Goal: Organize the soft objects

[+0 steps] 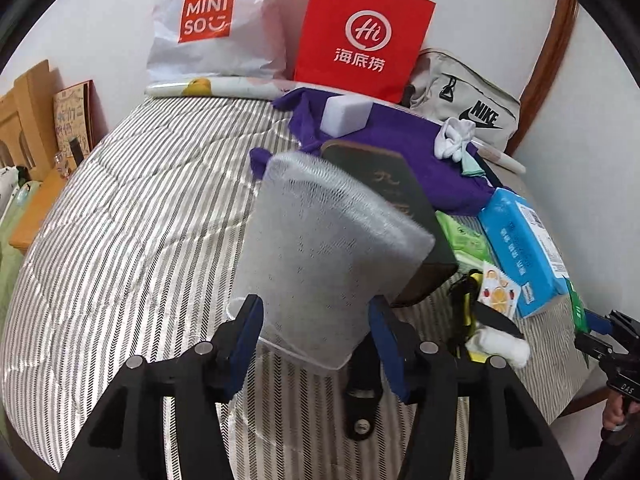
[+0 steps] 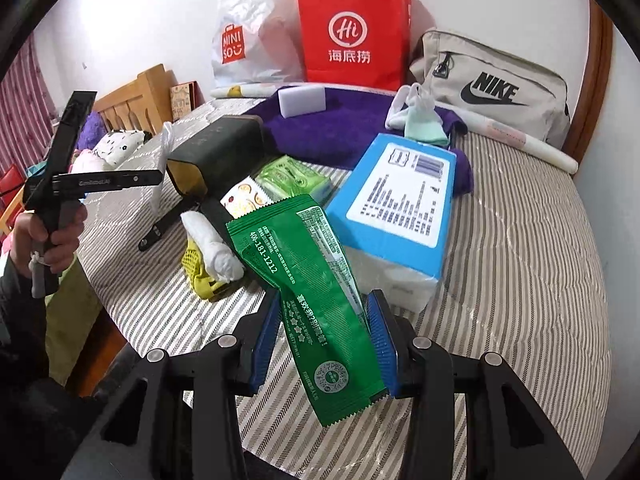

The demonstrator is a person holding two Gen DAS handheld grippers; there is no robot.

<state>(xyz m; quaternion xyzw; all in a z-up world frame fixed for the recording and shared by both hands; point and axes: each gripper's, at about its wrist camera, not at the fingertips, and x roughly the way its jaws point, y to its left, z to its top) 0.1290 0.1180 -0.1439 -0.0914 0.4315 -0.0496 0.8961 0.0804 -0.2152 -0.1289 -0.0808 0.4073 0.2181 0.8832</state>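
Grey mesh cloth [image 1: 320,248] clamped in left gripper [image 1: 316,340], long axis pointing far | right gripper [image 2: 324,336] grasps green packet [image 2: 308,272] (lengthwise) | bed [image 2: 520,280] beneath both

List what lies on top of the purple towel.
On the purple towel: a white sponge block and bunched white-and-mint socks. The blue tissue pack covers its near edge.

The mesh pouch [image 1: 320,256] is looking like soft, see-through grey netting, and the green packet [image 2: 316,292] is shining like glossy crinkly plastic film. The bedspread [image 2: 520,260] is showing as matt striped woven cloth, the purple towel [image 2: 340,124] is looking fuzzy, and the red bag [image 2: 354,36] is reading as smooth paper.
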